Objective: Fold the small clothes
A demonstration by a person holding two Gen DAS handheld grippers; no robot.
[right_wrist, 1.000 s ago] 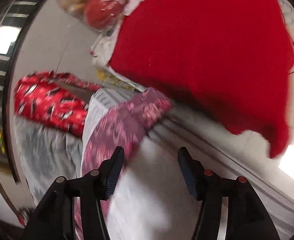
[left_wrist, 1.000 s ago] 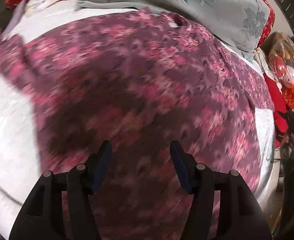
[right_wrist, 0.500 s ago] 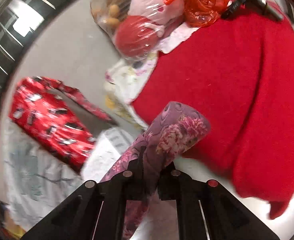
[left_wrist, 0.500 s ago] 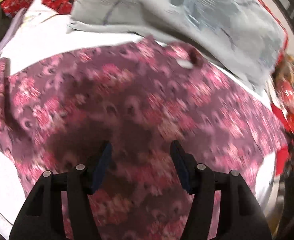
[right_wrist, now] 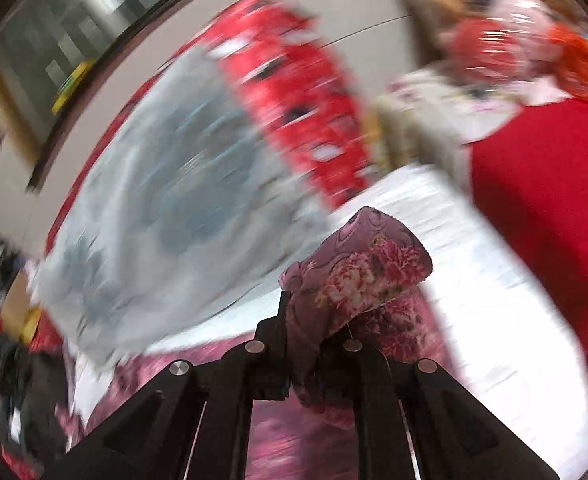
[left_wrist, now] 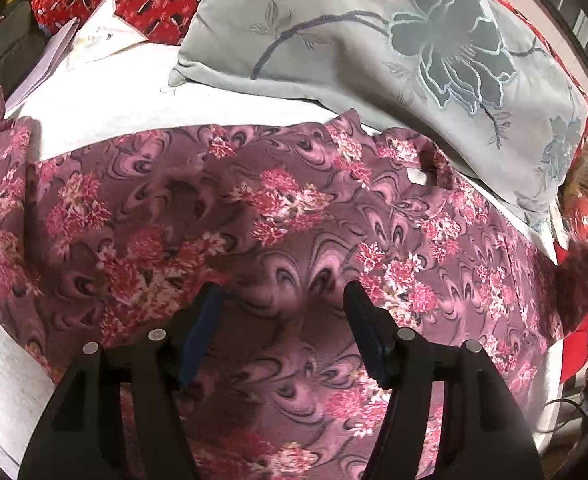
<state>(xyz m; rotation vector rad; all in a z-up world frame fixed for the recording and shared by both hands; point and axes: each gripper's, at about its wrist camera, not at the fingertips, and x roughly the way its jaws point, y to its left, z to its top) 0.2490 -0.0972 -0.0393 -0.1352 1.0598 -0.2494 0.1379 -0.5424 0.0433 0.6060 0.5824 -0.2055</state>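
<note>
The floral garment (left_wrist: 278,216) lay spread nearly flat on the white bed sheet (left_wrist: 106,120), its collar end toward the grey flower pillow (left_wrist: 373,40) at the bed's head edge. One sleeve trailed off toward the sheet's left edge. The left gripper (left_wrist: 280,332) hung above the cloth's middle, jaws wide apart and holding nothing. The right gripper (right_wrist: 313,360) was clenched on a bunched end of the same garment (right_wrist: 357,272), apparently a sleeve, raised clear of the sheet; that view was heavily blurred. A red blanket (right_wrist: 545,208) lay beyond the sheet's far side.

Assessment: folding had barely begun. No completed fold showed on the body panel. The first sleeve fold appeared in hand; the opposite sleeve and the lengthwise folds remained outstanding.
</note>
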